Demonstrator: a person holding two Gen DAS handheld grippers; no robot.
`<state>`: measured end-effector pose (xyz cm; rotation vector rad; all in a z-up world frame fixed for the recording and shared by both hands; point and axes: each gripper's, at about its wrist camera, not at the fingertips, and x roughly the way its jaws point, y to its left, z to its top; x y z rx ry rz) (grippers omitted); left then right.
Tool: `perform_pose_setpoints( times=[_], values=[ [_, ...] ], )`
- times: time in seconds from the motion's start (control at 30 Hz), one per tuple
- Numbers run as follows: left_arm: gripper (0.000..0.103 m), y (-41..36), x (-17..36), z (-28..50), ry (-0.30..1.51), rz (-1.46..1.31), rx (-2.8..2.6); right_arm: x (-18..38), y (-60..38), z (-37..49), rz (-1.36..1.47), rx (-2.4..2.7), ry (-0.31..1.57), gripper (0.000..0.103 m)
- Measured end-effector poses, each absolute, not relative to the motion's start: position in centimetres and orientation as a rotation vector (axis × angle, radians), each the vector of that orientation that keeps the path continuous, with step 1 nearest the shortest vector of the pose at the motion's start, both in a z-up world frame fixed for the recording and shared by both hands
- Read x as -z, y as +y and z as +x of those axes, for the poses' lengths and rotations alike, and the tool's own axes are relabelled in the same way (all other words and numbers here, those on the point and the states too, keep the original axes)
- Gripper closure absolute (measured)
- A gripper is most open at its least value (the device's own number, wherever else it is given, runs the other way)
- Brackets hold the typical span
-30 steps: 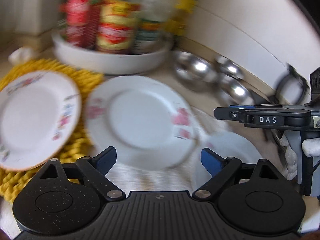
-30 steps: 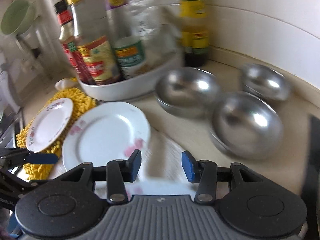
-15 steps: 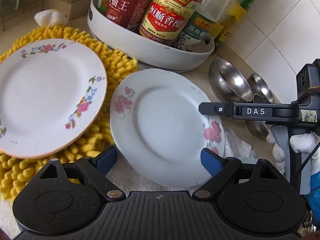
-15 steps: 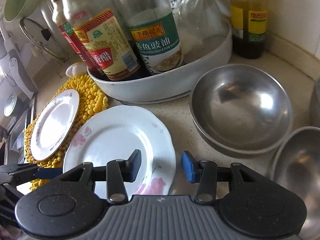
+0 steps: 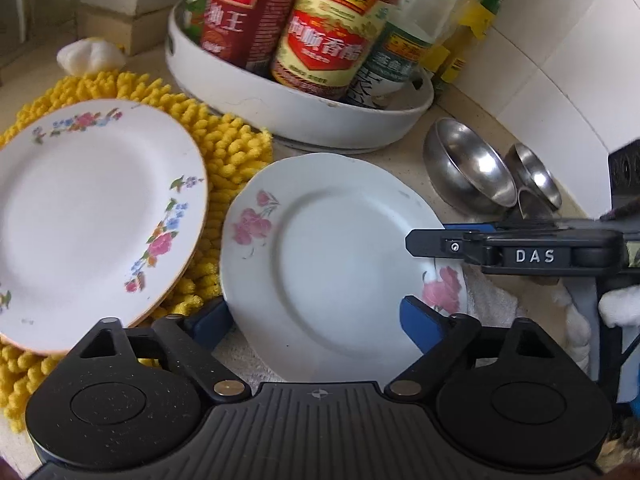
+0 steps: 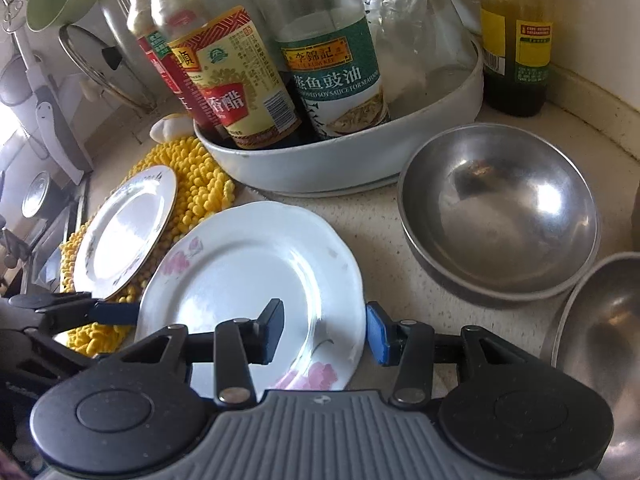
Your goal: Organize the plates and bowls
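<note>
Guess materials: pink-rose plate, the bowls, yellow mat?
Pink-rose plate: glazed ceramic, probably; glossy white with printed flowers, scalloped rim.
Bowls: brushed steel by the look; dull grey sheen, soft reflections.
Yellow mat: chenille-type fabric, likely microfibre; nubby tufts.

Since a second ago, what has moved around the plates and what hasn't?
Both grippers closed in on the pink-flower plate: the left gripper now straddles its near edge, the right gripper its right rim. Neither has gripped; both jaws keep their gaps. The plates, steel bowls and bottle tray lie as before.
</note>
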<state>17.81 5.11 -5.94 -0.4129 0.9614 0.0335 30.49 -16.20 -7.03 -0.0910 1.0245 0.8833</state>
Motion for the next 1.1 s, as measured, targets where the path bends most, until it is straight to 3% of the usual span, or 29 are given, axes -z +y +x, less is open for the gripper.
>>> perform_pose_setpoints(
  times=[1.1],
  values=[
    [0.009,4.9,3.5,17.2,0.871,-0.354,-0.057,4.5,-18.3,28.3,0.049,-0.809,0.998,0.036]
  ],
)
